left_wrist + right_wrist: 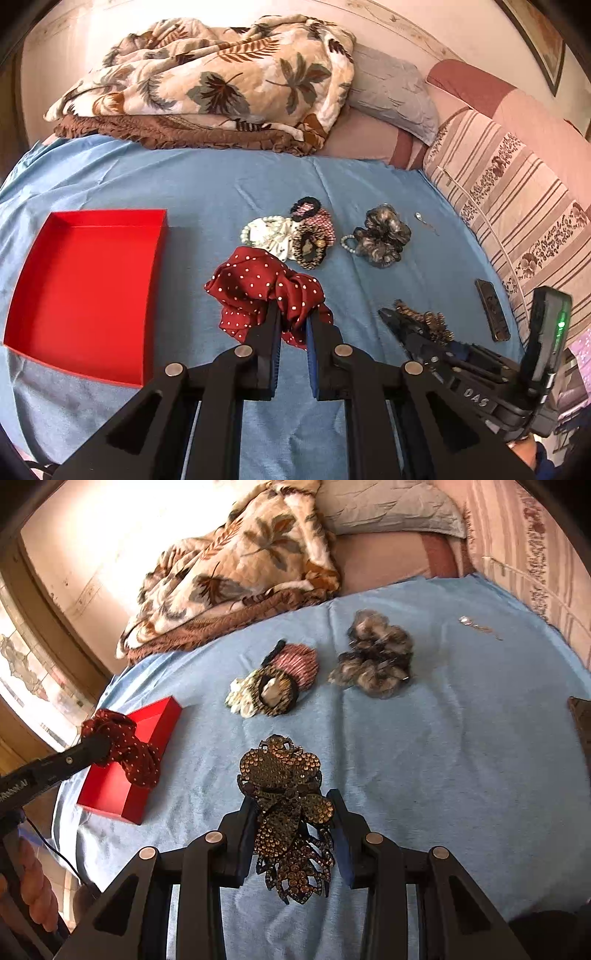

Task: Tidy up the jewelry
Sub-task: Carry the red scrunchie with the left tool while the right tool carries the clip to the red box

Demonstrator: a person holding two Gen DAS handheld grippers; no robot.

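Observation:
My left gripper (pixel 292 314) is shut on a dark red polka-dot scrunchie (pixel 258 284) and holds it above the blue sheet, right of the red open box (pixel 88 291). In the right wrist view the scrunchie (pixel 125 746) hangs over the box (pixel 110 794). My right gripper (pixel 291 805) is shut on a brown rhinestone hair clip (pixel 284 794) low over the sheet. A pile of scrunchies and pearls (pixel 291 236) and a grey-brown scrunchie (pixel 382 236) lie further back.
A small silver earring (pixel 421 218) lies near the striped cushion (pixel 517 206). A dark flat barrette (pixel 491 310) lies at the right. A leaf-print blanket (pixel 221 77) and a grey pillow (pixel 391 88) are heaped at the far end of the bed.

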